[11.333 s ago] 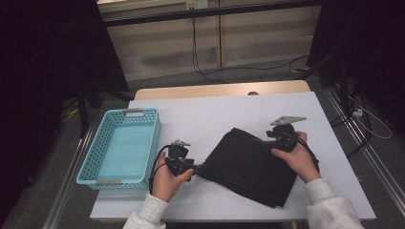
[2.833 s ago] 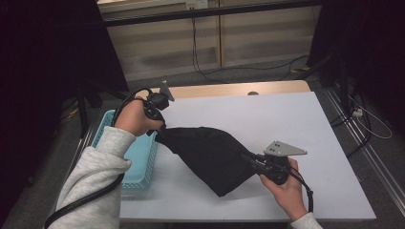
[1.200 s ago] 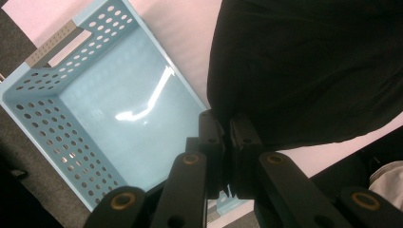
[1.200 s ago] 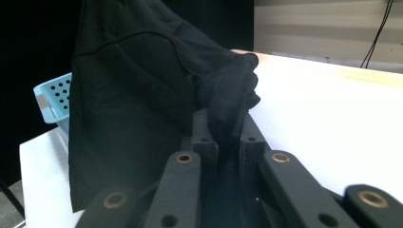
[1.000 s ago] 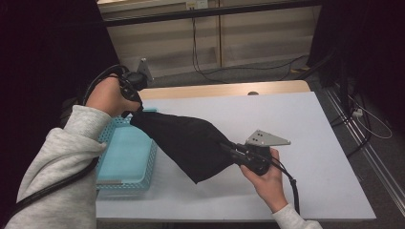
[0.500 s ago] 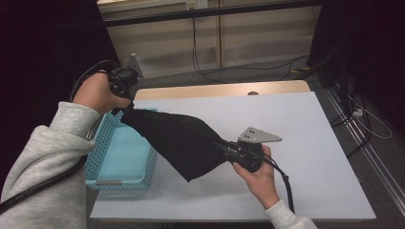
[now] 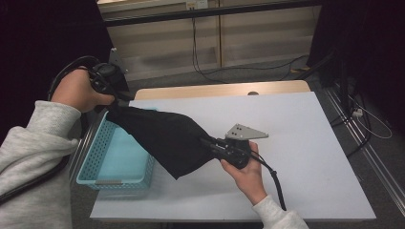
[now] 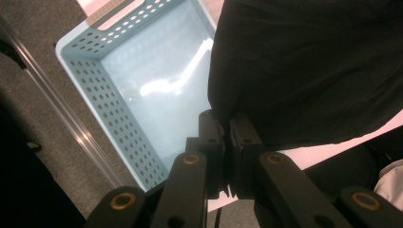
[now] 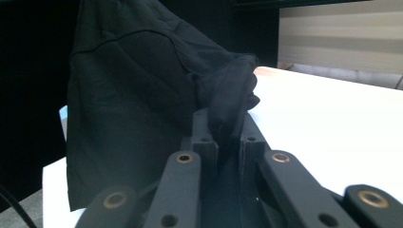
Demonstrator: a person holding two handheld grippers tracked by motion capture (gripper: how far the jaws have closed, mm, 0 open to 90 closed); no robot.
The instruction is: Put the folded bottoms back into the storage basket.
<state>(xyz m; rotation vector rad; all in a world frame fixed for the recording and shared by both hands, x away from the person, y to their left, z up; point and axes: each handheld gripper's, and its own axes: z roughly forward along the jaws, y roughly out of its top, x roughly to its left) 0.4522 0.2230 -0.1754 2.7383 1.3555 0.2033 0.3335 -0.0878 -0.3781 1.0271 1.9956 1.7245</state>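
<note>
The black garment is suspended between both hand-held grippers, clear of the counter over most of its length, spanning from above the far left corner toward the counter's middle. High view: the left hand-held gripper is raised beyond the far left corner, above the far end of the blue basket, which stands at the counter's left edge; the right hand-held gripper is low, near the counter's middle, and grips the opposite end of the fabric. The cloth sags between them, partly over the basket. Left gripper view: the left hand-held gripper has its jaws together, clamped on an edge of the garment, with the basket's empty floor directly below. Right gripper view: the right hand-held gripper is likewise clamped on a bunched fold of the garment, above the white counter. Step in hand, by judgement: transfer of the garment to the basket. The next move probably calls for bringing the right end over the basket, lowering both ends inside its walls, then releasing, with no fabric draped over the rim.
</note>
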